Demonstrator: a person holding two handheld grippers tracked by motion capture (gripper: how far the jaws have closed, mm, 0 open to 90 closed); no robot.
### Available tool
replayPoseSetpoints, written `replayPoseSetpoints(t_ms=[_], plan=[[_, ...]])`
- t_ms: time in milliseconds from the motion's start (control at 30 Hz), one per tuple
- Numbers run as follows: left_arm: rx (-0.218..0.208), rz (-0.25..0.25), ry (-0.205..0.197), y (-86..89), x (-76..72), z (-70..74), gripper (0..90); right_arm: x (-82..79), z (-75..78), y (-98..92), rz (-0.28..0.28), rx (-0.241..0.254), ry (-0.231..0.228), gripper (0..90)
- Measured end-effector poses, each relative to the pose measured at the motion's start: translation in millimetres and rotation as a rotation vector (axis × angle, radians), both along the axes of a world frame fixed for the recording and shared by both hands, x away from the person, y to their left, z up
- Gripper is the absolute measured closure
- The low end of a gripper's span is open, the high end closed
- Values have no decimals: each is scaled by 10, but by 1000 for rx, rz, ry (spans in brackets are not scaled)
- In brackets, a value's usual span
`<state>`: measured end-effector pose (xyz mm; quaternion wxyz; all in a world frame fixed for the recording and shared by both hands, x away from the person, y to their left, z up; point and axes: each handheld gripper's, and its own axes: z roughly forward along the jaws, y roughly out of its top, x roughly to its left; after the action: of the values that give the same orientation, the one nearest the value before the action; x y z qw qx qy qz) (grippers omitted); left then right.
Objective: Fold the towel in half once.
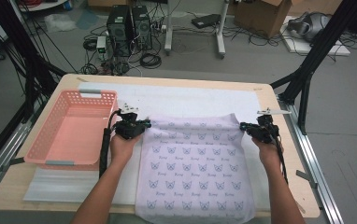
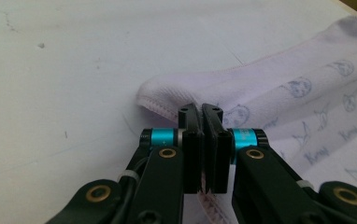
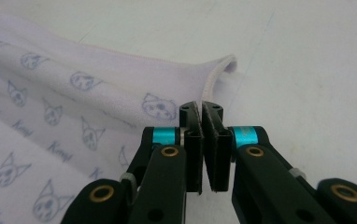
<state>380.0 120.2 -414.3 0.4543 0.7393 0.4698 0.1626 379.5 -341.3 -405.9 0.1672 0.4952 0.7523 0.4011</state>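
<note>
The table (image 1: 176,80) is big and made of pale wood, and a white mat (image 1: 204,100) lies on top of it. I think the mat is there so the cloth stays clean and slides well. On the left side sits a pink basket (image 1: 50,140) with holes in its walls. It is just beside my left hand, so it may be where folded things go.

In the middle lies the cloth (image 1: 193,163). It is pale purple and covered with little cat faces and small words in rows. It is spread out flat on the mat, and its near edge hangs over the front of the table. Its rim has neat stitching.

I hold its two far corners, one with each tool. My left gripper (image 2: 203,109) has its jaws pressed together on the left corner, and the cloth edge pokes out below them. My right gripper (image 3: 201,107) pinches the right corner the same way. Both corners puff up a bit off the mat. I think I hold both ends so the cloth stays straight when I fold it.
</note>
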Motion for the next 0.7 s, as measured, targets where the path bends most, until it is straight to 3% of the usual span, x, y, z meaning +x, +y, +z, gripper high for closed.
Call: replayPoseSetpoints(t_ms=[100, 233, 500, 700], plan=[[-15, 1, -19, -2, -103, 33, 867, -117, 17, -3, 15, -4, -9, 874], [4, -9, -17, -12, -259, -15, 866, -260, 11, -28, 18, 12, -13, 874], [-15, -43, -21, 1, -595, -92, 866, -562, -40, -20, 50, -27, -21, 873], [-19, -67, -27, 12, -811, -124, 865, -789, -122, -59, 57, -8, -13, 873]])
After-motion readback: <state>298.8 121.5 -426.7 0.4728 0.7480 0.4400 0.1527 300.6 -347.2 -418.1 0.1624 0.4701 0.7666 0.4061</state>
